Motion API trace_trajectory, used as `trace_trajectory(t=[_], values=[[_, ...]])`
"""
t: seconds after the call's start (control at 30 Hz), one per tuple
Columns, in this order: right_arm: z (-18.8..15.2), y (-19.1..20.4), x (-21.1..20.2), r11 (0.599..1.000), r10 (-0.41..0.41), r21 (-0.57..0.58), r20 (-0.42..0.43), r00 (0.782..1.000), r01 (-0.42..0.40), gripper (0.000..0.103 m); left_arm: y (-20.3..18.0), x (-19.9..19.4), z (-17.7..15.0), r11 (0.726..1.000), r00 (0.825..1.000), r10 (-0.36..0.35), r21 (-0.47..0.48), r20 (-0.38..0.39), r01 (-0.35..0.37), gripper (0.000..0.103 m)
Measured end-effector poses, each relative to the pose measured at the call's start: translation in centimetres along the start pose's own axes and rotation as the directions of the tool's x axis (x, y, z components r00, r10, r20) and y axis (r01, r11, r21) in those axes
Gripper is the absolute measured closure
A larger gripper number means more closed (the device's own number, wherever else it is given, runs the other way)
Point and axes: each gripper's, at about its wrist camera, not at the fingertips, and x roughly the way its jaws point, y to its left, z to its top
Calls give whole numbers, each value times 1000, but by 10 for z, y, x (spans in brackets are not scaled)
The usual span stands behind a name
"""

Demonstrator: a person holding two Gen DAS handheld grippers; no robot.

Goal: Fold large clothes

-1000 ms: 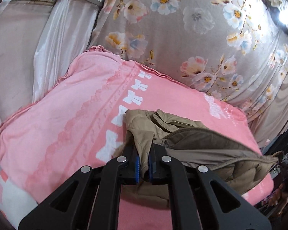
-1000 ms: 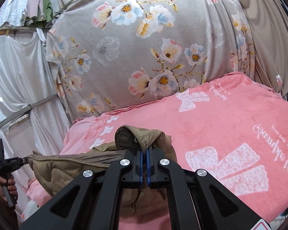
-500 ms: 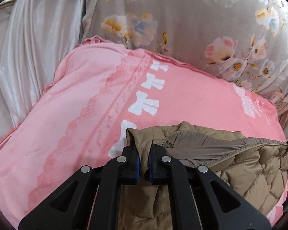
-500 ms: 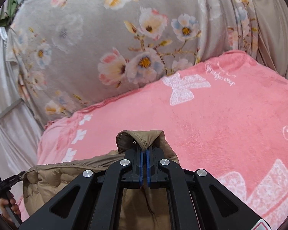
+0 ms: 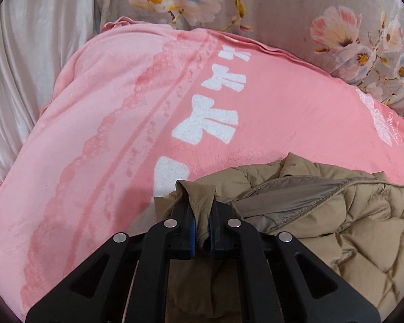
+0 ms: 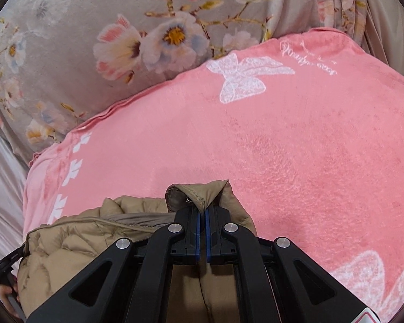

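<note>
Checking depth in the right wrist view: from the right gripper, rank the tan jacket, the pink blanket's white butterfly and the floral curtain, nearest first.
1. tan jacket, pinched in the right gripper.
2. white butterfly, farther up the blanket.
3. floral curtain, behind the blanket's far edge.

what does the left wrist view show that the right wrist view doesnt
Left wrist only: white satin drape at the left edge, and the left gripper shut on the jacket.
Right wrist only: large white bow print, script lettering, and the right gripper shut on the jacket.
Both: tan quilted jacket, pink blanket, floral fabric behind.
</note>
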Motion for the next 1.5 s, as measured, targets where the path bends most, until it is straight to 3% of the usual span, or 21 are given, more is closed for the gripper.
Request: trace_trajectory(t=[0.37,0.63,0.83,0.93,0.97,1.0,1.03,1.07,1.1,1.17,1.2,1.27,1.33,1.37,1.5], values=[[-12,-7,45,1000,2,28,-92,996,1,102,2,33,-6,998,998,-47,-36,-35,46,95],[-18,-6,54,1000,-5,23,-106,994,8,103,3,41,-12,997,998,-64,-48,-17,63,95],[-17,-10,58,999,23,44,-122,992,-17,102,14,38,-14,985,991,-133,-109,16,134,95],[-9,-17,53,996,71,57,-142,987,-63,93,41,23,-12,952,973,-222,-202,57,229,84],[-5,-20,44,996,80,57,-139,987,-73,87,48,18,-11,945,969,-239,-216,57,246,78],[-1,-24,32,996,79,52,-118,990,-73,72,59,9,-8,937,964,-261,-228,47,265,66],[3,-28,20,997,65,45,-91,994,-61,54,69,-4,-3,943,969,-246,-220,38,248,53],[10,-35,-3,997,67,33,-42,997,-65,47,74,-16,2,956,976,-215,-196,43,219,34],[14,-39,-17,997,72,30,-20,997,-71,45,76,-29,5,964,977,-202,-162,62,210,33],[23,-42,-49,1000,-11,17,33,999,10,44,72,-61,15,989,986,-130,-58,100,136,31],[26,-39,-67,999,-46,-6,79,996,46,44,71,-70,18,994,989,-97,-37,114,102,23],[30,-31,-96,999,-30,-38,141,990,35,44,66,-92,29,999,987,-33,-12,155,36,16],[30,-18,-116,999,-21,-36,175,984,28,45,61,-108,40,996,970,91,-20,226,-89,15],[29,-9,-121,999,-1,-49,178,984,10,46,56,-116,47,983,945,181,-19,273,-182,10],[10,42,-118,987,74,-148,120,990,-56,54,37,-125,69,983,954,163,40,252,-178,10]])
